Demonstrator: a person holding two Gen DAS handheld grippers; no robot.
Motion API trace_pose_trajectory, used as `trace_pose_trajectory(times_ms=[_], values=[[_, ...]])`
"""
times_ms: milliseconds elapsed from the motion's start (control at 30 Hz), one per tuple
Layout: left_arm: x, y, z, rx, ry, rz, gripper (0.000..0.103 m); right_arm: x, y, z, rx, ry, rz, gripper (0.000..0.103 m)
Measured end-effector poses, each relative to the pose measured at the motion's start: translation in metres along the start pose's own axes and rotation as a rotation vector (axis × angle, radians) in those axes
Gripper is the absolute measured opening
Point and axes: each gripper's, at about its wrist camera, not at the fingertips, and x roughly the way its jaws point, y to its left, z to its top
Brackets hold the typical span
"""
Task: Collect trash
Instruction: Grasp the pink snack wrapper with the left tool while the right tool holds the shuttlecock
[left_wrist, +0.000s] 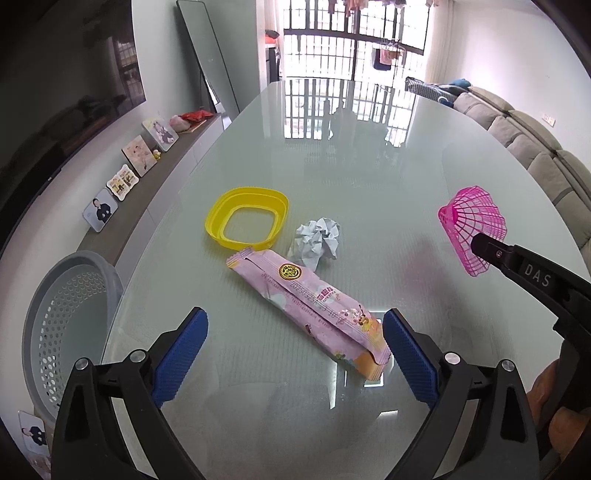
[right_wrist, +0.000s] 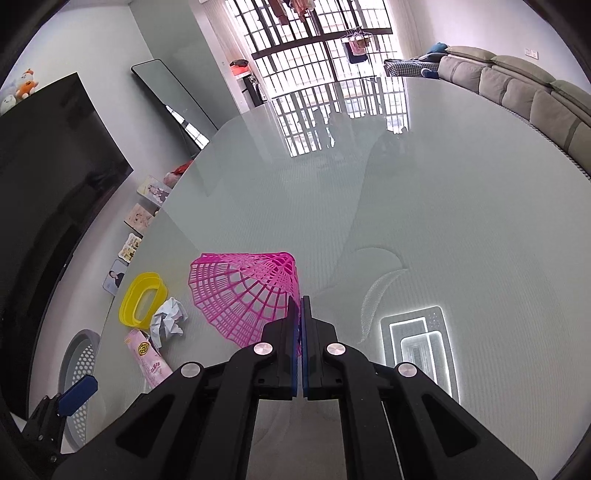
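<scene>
Desk (left_wrist: 369, 166), centre frame: one yellow ring (left_wrist: 246, 218), one paper ball (left_wrist: 318, 240), one wrapper (left_wrist: 310, 306). Left claw (left_wrist: 295, 354) gapes empty; right claw (right_wrist: 300, 306) pinches one pink mesh (right_wrist: 243, 295).

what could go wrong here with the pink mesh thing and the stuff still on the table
1. The right gripper pinches the pink mesh piece only at its edge, so it could swing or slip out on the way to the grey basket.
2. The glass table looks slick; the wrapper may slide away when the open left gripper closes.
3. The basket sits below the table edge, so a drop could miss it.
</scene>
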Motion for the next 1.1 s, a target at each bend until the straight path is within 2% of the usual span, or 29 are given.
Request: trace_pose_trajectory(times_ms=[167,367,400,467,633,667,767,800,1100], values=[[0.018,-0.006,0.008,-0.008,0.006,0.049,0.094,-0.001,-0.002,0.000,0.018,-0.004,0.011,0.002],[0.042,-0.005,0.008,-0.037,0.068,0.088,0.093,-0.001,-0.001,-0.001,0.031,-0.005,0.022,0.002],[0.042,-0.004,0.007,-0.043,0.068,0.084,0.089,0.000,0.000,-0.001,0.032,-0.004,0.024,0.002],[0.039,-0.003,0.006,-0.053,0.065,0.073,0.071,0.001,0.001,-0.002,0.031,0.000,0.029,0.002],[0.029,0.002,-0.003,-0.078,0.054,0.031,0.050,0.000,0.001,-0.001,0.030,-0.003,0.037,0.002],[0.027,0.003,-0.006,-0.074,0.052,0.026,0.043,0.000,0.001,0.000,0.030,-0.004,0.037,0.002],[0.018,0.004,-0.014,-0.059,0.047,0.018,0.039,0.002,0.001,0.000,0.029,-0.001,0.039,0.002],[0.014,0.005,-0.017,-0.054,0.046,0.016,0.035,0.002,0.001,0.001,0.028,-0.001,0.039,0.002],[-0.026,0.020,-0.031,-0.047,0.005,0.014,0.034,0.001,0.001,0.001,0.019,-0.010,0.040,0.002]])
